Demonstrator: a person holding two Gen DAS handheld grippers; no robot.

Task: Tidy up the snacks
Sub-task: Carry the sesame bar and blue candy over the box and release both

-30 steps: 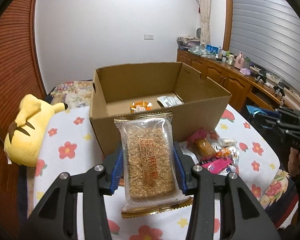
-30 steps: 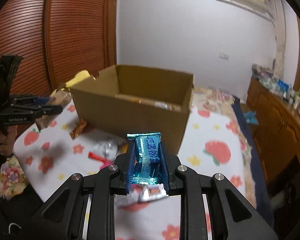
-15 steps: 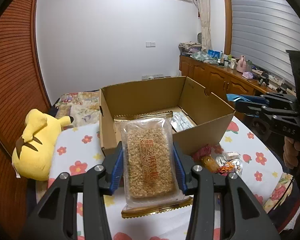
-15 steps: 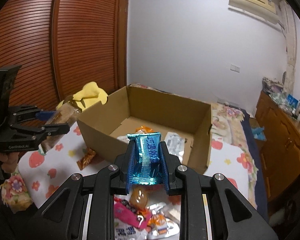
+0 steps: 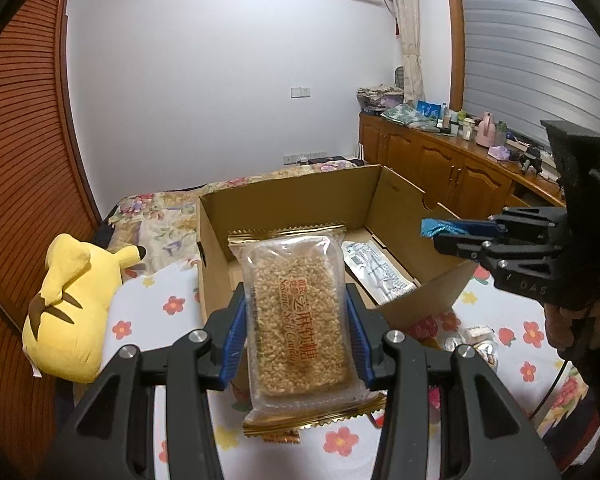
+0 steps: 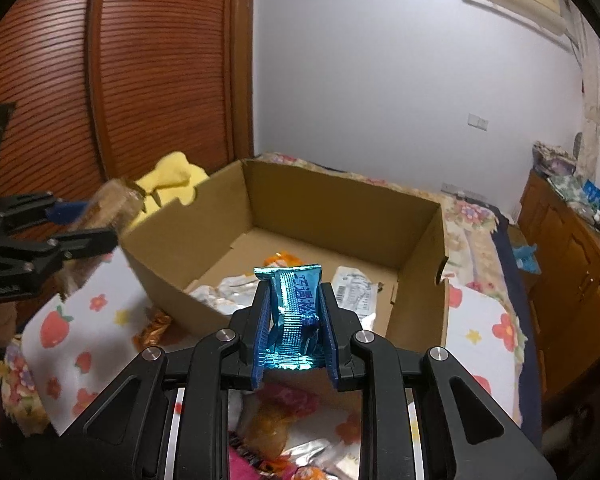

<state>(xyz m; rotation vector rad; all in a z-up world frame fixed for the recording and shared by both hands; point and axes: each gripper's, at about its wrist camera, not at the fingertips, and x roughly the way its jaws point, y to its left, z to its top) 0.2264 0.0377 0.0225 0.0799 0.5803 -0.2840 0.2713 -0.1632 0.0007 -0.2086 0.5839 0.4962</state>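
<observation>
Cardboard box (image 6: 416, 240) walls are the main hazard: the sesame candy bar (image 5: 298, 316), pinched by its edges in the closed left tool (image 5: 296, 344), is held above the box's near wall, while the blue wrapped snack (image 6: 294, 312) is clamped in the right tool (image 6: 294, 340) above the near corner. Released early, either could land among loose snacks (image 6: 284, 432) on the bed.

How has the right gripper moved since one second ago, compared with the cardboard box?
Yes. The right gripper, shut on the blue snack packet, has risen and advanced toward the cardboard box, whose floor now shows beyond its fingertips.
</observation>
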